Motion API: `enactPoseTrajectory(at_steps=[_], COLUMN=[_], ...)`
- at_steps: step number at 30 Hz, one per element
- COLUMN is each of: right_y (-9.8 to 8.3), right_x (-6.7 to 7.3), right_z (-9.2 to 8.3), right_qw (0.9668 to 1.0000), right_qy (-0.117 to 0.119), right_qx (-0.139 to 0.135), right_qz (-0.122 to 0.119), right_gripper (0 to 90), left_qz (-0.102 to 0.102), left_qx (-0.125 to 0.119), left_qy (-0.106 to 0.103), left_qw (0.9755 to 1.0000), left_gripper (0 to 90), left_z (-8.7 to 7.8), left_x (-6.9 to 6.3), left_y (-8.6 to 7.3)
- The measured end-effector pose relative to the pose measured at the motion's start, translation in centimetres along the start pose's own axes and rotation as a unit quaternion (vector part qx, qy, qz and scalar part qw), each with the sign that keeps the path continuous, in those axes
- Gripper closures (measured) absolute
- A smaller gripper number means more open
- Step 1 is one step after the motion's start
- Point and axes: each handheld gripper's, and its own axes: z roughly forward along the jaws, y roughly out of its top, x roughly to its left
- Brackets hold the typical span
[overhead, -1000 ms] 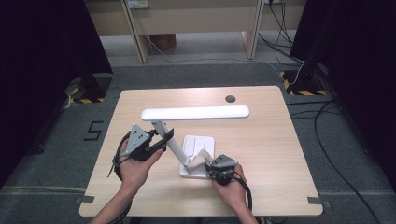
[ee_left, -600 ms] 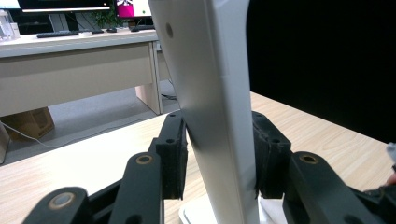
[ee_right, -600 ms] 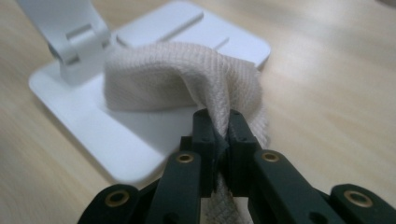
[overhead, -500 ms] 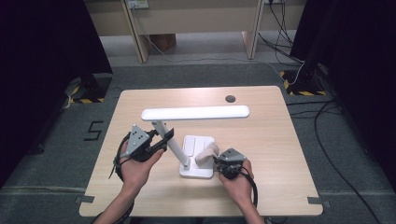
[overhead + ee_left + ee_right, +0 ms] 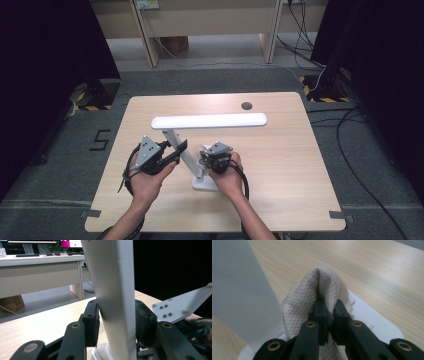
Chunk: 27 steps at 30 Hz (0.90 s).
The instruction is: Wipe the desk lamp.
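Two grips: left gripper (image 5: pixel 117 327) clamps the white desk lamp's slanted stem (image 5: pixel 115 290); right gripper (image 5: pixel 329 317) pinches a crumpled white paper towel (image 5: pixel 322 287) over the lamp's flat base (image 5: pixel 374 322).

My light wooden tabletop (image 5: pixel 280 165) fills the middle of the frame. On it, low and centre, stands the white lamp base (image 5: pixel 206 184); a dark round cable hole (image 5: pixel 246 105) sits near its upper edge.
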Motion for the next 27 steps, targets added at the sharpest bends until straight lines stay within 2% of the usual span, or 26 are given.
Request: enactPoseTrajectory(at_steps=[3,9,16,20,21,23,27], right_y=[-0.5,-1.4,-1.9,-2.5,-2.7,-2.9,-3.2], right_x=[0.0,0.0,-0.5,-1.3,-1.4,-1.7,-2.4], right_z=[0.5,1.2,0.6,0.2,0.1,-0.1,-0.5], right_qw=[0.9999,0.9996,0.9997,0.9994,0.9991,0.9992,0.9988], right_qy=[0.011,0.024,0.002,-0.007,-0.008,-0.01,-0.012], right_qx=[0.004,0.013,0.025,0.027,0.028,0.027,0.022], right_qz=[0.011,0.008,0.007,0.021,0.03,0.028,0.042], right_gripper=[84.4,84.5,84.5,84.5,84.5,84.5,84.5], left_qz=[0.002,0.001,-0.003,-0.002,-0.003,-0.004,-0.002], left_qx=[0.0,-0.003,-0.003,-0.003,-0.003,-0.004,-0.003], left_qy=[-0.001,-0.001,0.001,0.002,0.002,0.0,-0.001], left_qw=[1.0,1.0,1.0,1.0,1.0,1.0,1.0], left_gripper=[59.7,60.1,59.7,59.2,59.1,59.3,59.3], left_z=[0.0,0.0,0.0,0.2,0.2,0.2,0.2], left_x=[0.1,0.0,-0.1,-0.2,-0.2,-0.1,-0.1], left_y=[0.1,0.0,0.0,0.0,0.0,0.0,0.0])
